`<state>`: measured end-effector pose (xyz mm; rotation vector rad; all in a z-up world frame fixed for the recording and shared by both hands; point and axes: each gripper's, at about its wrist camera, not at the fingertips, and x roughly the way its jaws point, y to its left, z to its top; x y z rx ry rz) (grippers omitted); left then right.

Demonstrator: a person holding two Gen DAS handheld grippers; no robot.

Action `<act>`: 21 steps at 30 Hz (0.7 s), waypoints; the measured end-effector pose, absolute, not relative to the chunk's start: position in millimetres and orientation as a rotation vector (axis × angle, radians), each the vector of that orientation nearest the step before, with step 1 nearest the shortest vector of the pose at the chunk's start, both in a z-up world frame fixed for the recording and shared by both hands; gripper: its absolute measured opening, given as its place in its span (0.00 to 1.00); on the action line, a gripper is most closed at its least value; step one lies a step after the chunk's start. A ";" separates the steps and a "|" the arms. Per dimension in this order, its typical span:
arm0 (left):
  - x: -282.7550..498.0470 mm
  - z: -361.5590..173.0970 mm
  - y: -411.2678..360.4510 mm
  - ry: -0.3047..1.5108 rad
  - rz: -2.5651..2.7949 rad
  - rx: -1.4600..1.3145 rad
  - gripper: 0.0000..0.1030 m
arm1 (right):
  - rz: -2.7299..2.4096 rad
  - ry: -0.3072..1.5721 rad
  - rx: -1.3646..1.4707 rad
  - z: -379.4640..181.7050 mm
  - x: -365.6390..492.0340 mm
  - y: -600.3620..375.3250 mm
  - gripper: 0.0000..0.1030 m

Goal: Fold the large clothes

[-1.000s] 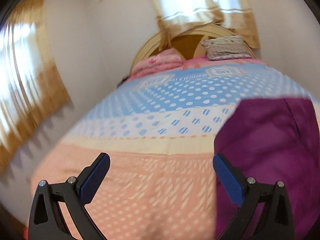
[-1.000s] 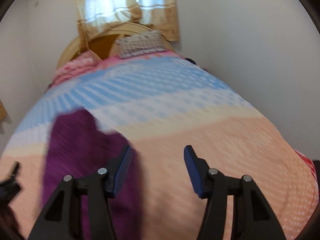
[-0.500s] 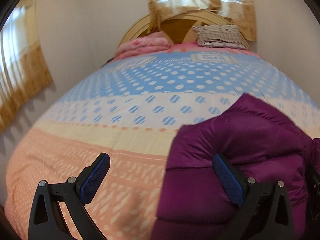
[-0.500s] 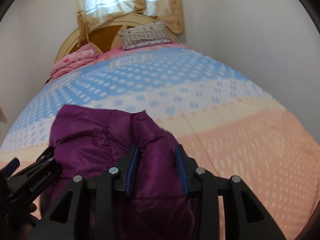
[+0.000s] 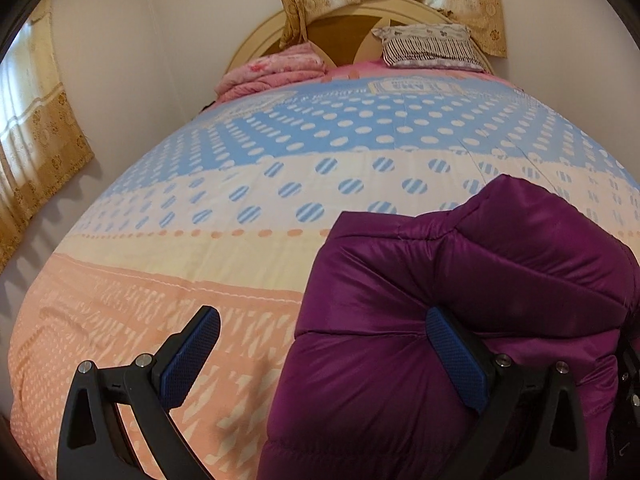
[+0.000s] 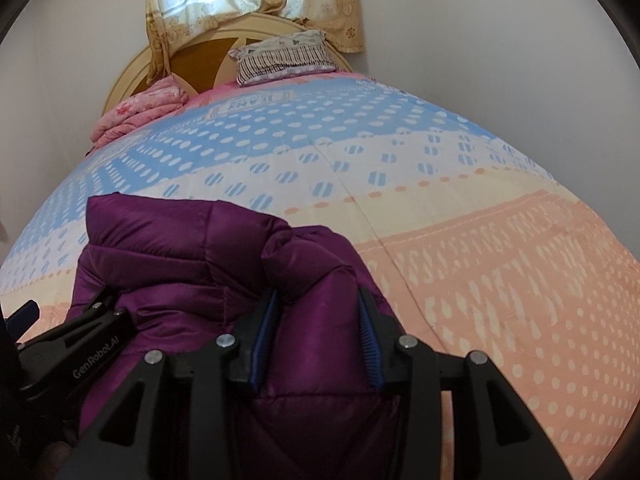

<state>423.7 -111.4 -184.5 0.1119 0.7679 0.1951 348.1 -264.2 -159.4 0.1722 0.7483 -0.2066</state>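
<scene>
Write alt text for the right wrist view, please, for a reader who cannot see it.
The right gripper has a puffy fold of a purple padded jacket between its opening jaws, on a dotted bedspread. A striped pillow lies by the headboard.

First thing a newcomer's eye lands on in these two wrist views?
The purple puffer jacket, bunched on the near, peach end of the dotted bedspread. The right gripper has a puffy fold between its jaws, which are opening, while the left gripper gapes wide at the jacket's left edge.
</scene>
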 end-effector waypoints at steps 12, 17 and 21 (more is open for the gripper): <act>433.4 -193.7 -114.5 0.808 0.194 0.128 1.00 | -0.212 0.835 0.160 -174.0 360.9 -264.5 0.44; 435.0 -196.0 -112.1 0.818 0.190 0.123 1.00 | -0.220 0.854 0.136 -177.5 364.9 -262.6 0.44; 435.6 -196.6 -111.2 0.820 0.189 0.121 1.00 | -0.222 0.860 0.130 -180.1 367.1 -263.0 0.44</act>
